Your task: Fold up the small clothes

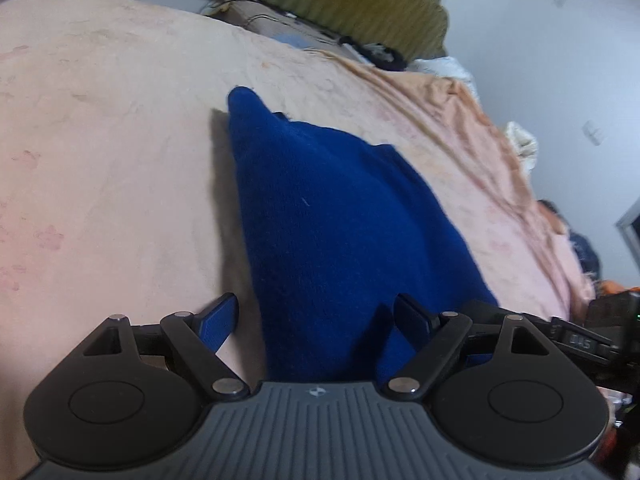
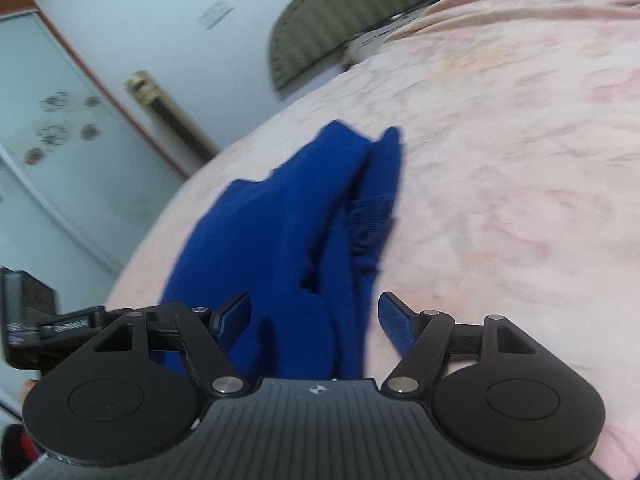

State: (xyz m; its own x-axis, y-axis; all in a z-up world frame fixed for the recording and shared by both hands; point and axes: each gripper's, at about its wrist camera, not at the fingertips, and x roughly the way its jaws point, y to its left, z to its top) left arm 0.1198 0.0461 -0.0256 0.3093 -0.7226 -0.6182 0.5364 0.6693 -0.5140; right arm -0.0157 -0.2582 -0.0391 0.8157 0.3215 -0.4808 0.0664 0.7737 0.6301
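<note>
A dark blue knitted garment [image 1: 340, 232] lies on a pink blanket [image 1: 100, 160] and runs away from the camera to a pointed end. My left gripper [image 1: 316, 320] is open, its fingers either side of the garment's near end. In the right wrist view the same garment [image 2: 288, 240] lies bunched with a ribbed edge on its right side. My right gripper [image 2: 314, 320] is open over the garment's near end, with the cloth between the fingers. Whether the pads touch the cloth I cannot tell.
The pink blanket [image 2: 500, 160] covers a bed. An olive striped cushion [image 1: 340, 0] stands at the far end, with cables beside it. White walls surround the bed. A glass sliding door [image 2: 52, 140] is left of the bed edge. Dark clothes [image 1: 584, 252] lie at the right edge.
</note>
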